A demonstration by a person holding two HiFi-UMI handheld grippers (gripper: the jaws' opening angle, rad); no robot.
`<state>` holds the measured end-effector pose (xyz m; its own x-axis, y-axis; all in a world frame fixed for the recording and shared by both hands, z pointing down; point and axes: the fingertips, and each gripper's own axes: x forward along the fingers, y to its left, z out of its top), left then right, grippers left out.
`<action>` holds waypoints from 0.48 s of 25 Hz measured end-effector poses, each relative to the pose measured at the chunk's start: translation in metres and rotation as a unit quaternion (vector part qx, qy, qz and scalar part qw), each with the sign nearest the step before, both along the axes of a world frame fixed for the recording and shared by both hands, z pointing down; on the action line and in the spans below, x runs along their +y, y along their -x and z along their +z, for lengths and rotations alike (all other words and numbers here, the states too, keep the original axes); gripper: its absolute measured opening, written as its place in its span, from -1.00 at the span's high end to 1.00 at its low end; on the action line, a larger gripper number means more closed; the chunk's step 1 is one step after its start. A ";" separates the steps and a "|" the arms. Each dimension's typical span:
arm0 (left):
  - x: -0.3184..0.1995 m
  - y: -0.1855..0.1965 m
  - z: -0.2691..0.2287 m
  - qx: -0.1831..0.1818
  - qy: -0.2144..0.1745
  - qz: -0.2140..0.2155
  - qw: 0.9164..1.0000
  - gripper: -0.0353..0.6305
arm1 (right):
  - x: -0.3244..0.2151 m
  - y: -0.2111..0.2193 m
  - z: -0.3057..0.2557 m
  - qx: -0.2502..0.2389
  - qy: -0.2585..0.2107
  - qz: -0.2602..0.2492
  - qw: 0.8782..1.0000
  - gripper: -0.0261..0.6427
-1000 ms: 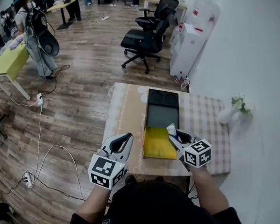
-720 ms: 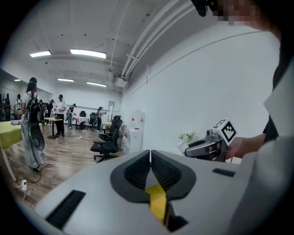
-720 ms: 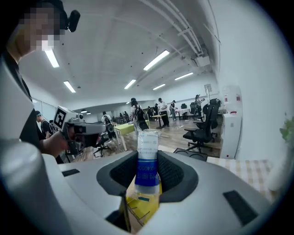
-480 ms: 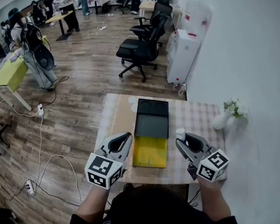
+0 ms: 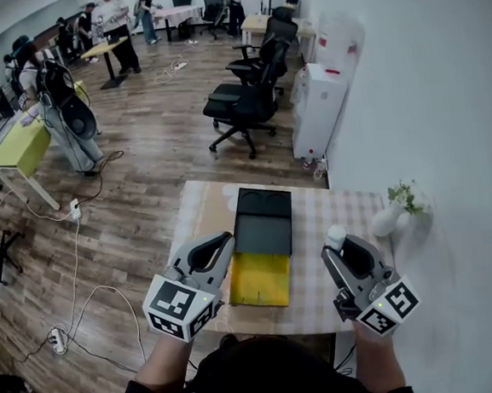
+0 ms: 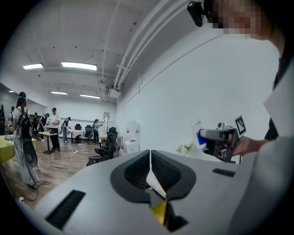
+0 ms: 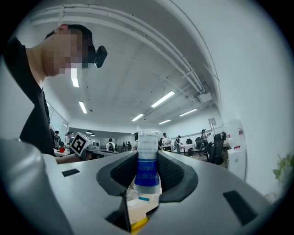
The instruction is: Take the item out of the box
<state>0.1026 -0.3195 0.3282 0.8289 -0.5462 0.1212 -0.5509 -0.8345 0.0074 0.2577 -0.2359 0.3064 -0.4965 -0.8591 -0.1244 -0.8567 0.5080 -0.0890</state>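
Note:
A black open box [image 5: 264,221] lies on the table with its yellow flap [image 5: 260,279] folded toward me. My right gripper [image 5: 338,246] is right of the box, above the checked cloth, shut on a small white bottle [image 5: 336,236] with a blue label. In the right gripper view the bottle [image 7: 148,161] stands upright between the pads of the right gripper [image 7: 148,173]. My left gripper [image 5: 221,241] hovers at the box's left side, shut and holding nothing. In the left gripper view the left gripper [image 6: 150,158] has its pads touching, and the bottle [image 6: 198,133] shows beyond.
The table [image 5: 354,212] carries a checked cloth, and a white vase with flowers [image 5: 391,214] stands at its right edge by the wall. Beyond it are office chairs [image 5: 242,106] and a white water dispenser [image 5: 318,108]. People stand at desks far left.
My right gripper has carried the bottle from over the box's yellow flap to the right, off the box and over the cloth. The left gripper has stayed in place.

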 end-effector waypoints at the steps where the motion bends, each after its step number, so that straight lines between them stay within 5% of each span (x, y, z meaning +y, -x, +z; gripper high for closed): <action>1: 0.002 -0.001 -0.004 0.005 -0.002 0.000 1.000 0.83 | 0.001 0.001 -0.004 -0.005 -0.005 0.002 1.000 0.51; 6: 0.014 -0.013 -0.009 0.001 -0.015 0.009 1.000 0.83 | 0.008 0.008 -0.011 0.009 -0.030 0.006 0.999 0.52; 12: 0.022 -0.011 0.005 0.000 0.005 0.001 1.000 0.83 | 0.011 0.013 0.012 0.005 0.000 0.008 1.000 0.52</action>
<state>0.1137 -0.2977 0.3335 0.8298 -0.5435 0.1269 -0.5494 -0.8354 0.0147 0.2448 -0.2249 0.3186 -0.4845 -0.8666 -0.1194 -0.8653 0.4948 -0.0805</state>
